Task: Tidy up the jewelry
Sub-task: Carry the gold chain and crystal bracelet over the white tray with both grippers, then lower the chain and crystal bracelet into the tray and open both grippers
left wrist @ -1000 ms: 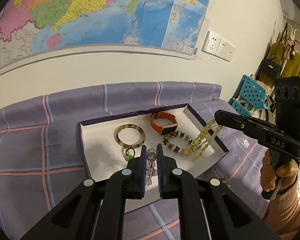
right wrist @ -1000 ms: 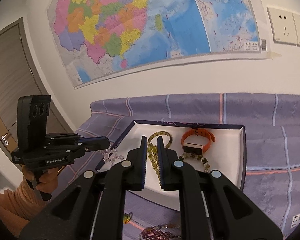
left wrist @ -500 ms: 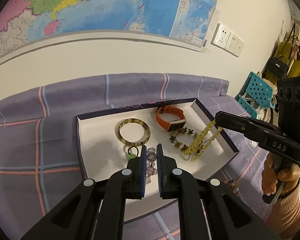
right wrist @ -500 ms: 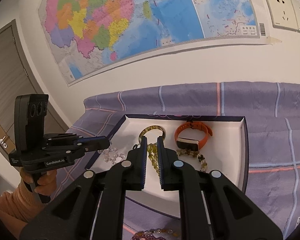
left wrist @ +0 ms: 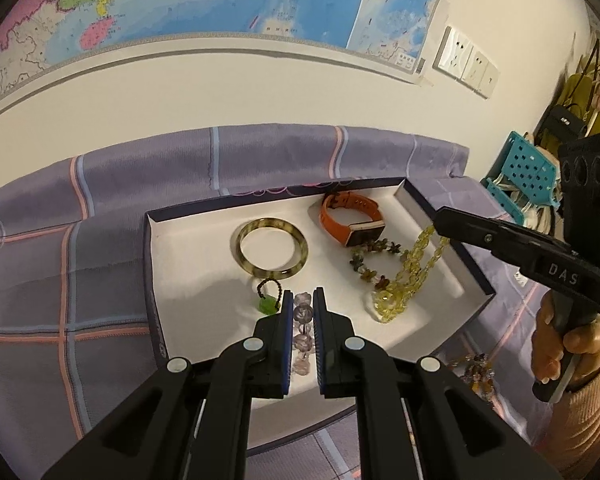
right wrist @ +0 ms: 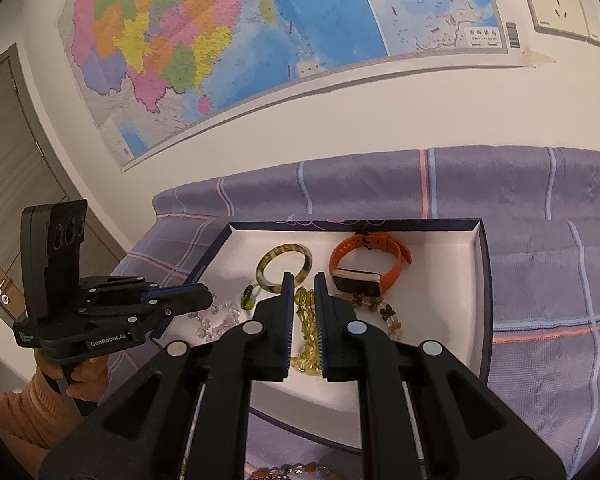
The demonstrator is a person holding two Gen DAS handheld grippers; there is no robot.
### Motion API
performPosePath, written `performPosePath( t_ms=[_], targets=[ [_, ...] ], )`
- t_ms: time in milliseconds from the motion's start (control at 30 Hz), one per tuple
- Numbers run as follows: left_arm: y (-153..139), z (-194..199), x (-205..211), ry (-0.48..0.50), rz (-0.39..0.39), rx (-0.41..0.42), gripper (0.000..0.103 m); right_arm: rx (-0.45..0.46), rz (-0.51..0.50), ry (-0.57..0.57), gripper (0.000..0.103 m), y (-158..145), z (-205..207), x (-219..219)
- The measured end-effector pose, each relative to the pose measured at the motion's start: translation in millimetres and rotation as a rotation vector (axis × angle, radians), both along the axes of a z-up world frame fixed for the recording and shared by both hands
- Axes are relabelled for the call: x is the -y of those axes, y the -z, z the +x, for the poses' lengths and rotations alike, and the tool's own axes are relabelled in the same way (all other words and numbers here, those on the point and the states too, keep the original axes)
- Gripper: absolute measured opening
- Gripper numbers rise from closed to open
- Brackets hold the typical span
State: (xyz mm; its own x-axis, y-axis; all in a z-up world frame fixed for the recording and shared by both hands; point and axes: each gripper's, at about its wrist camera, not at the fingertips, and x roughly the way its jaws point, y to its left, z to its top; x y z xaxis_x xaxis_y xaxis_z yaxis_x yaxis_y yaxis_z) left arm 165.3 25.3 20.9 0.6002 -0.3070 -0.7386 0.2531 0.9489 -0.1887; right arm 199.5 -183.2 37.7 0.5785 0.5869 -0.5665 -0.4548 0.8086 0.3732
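Purple checked cloth is spread beneath the white tray [left wrist: 172,248]. The yellow bead chain [left wrist: 414,268] is pinched by the right gripper [right wrist: 302,280], clear beads [left wrist: 303,328] by the left gripper [left wrist: 300,298]: light, limp, slippery strands, best gripped mid-loop.

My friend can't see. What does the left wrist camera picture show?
A white tray with a dark rim on purple checked cloth holds a mottled green bangle and an orange-strapped watch. The left gripper dangles clear pale-purple beads; the right gripper dangles a yellow bead chain.
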Motion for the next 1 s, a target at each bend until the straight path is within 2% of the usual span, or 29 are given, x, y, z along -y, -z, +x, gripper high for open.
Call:
performPosePath(
  t_ms=[300,667,867,1000],
  targets=[
    [11,8,7,-0.019,0.051,-0.016,0.008,-0.037,-0.022,0.031,0.01,14,12,2],
    [20,13,5,-0.035,0.051,-0.042,0.01,-0.084,-0.039,0.045,0.011,31,22,2],
    [18,11,9,-0.044,0.075,-0.021,0.011,-0.092,-0.04,0.057,0.013,34,23,4],
    [17,8,12,-0.05,0.094,-0.001,0.017,-0.099,-0.044,0.066,0.013,35,24,5]
  ],
)
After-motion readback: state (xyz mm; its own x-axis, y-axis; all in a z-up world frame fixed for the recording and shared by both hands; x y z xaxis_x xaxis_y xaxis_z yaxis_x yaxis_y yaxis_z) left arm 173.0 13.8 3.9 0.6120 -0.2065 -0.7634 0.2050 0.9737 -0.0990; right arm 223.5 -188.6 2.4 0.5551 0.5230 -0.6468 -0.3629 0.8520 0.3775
